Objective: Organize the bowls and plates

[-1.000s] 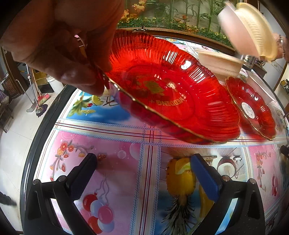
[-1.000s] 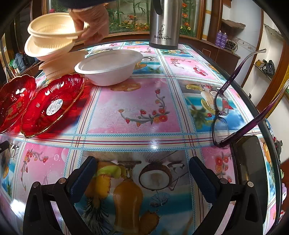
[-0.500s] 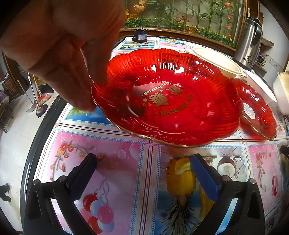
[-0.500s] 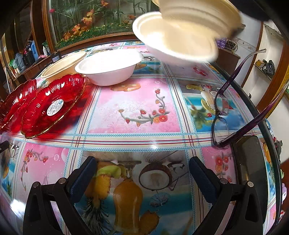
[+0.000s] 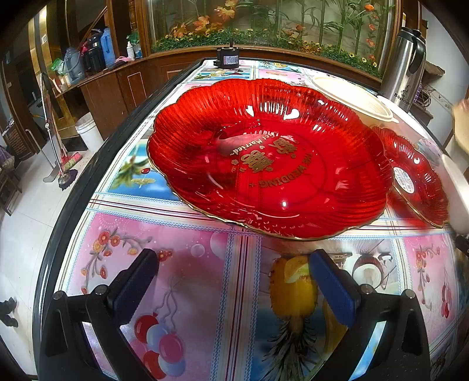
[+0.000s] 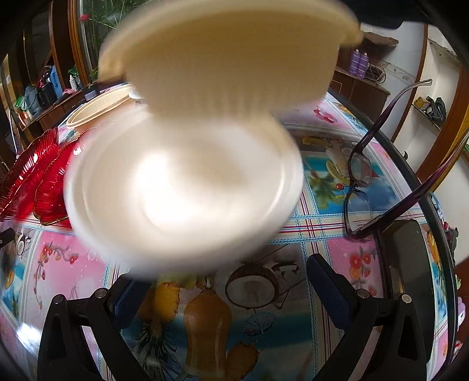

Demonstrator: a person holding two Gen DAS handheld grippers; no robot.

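L gripper (image 5: 233,282) low over table (image 5: 187,234), jaws apart, nothing held; big red plate (image 5: 272,158) lies just ahead, empty, smaller red plate (image 5: 416,178) at its right edge. R gripper (image 6: 222,287) also spread, empty; blurred white bowl (image 6: 181,193) w/ cream bowl (image 6: 231,55) above, close in front. Glasses (image 6: 360,175) to the right.

Behind your table (image 5: 88,187): dark wood cabinets (image 5: 117,88), a glass panel of artificial plants (image 5: 263,26), pale tiled floor (image 5: 26,222), broom (image 5: 58,146), white bucket (image 5: 88,132).
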